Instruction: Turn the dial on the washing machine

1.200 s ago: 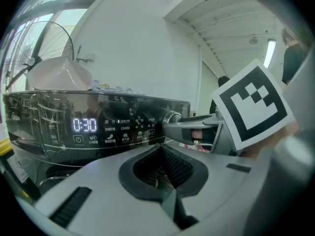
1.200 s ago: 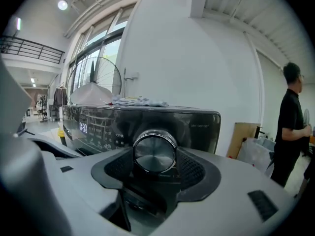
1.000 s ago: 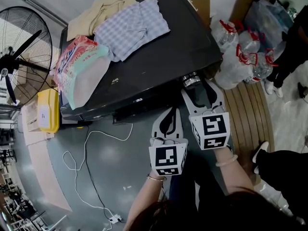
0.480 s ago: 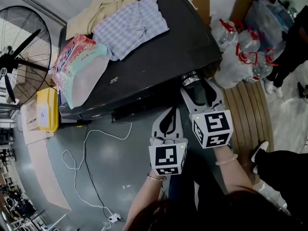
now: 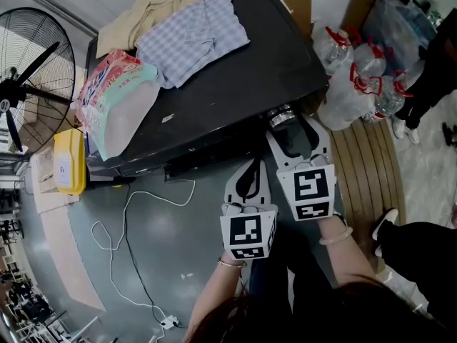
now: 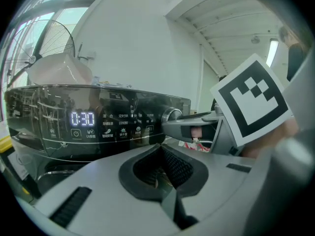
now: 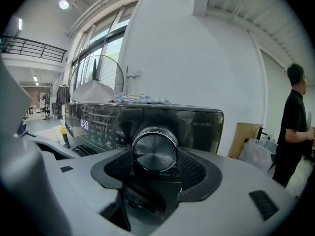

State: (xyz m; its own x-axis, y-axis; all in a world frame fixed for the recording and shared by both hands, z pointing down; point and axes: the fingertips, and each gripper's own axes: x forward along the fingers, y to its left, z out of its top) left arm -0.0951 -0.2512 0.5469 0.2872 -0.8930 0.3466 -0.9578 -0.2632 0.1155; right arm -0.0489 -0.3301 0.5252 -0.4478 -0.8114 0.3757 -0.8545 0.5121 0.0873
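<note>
Head view: the washing machine filled the upper frame, and its dial sat at the front panel's 4 o'clock end. The right gripper had its jaws clamped on either side of the dial, partly covering it from above. The left gripper hung at 7 o'clock from the dial, apart from the machine, with its jaws closed on nothing. On the lid lay a checked shirt, a beige garment and a detergent bag. A fan stood at 9 o'clock, bagged bottles at 2 o'clock, and a white cable trailed over the floor.

Right gripper view: the dial's metal face was seen head-on between the jaw pads, and a person stood at 3 o'clock.

Left gripper view: only here did the lit display read 0:30, while the right gripper's jaw crossed in front of the dial.
</note>
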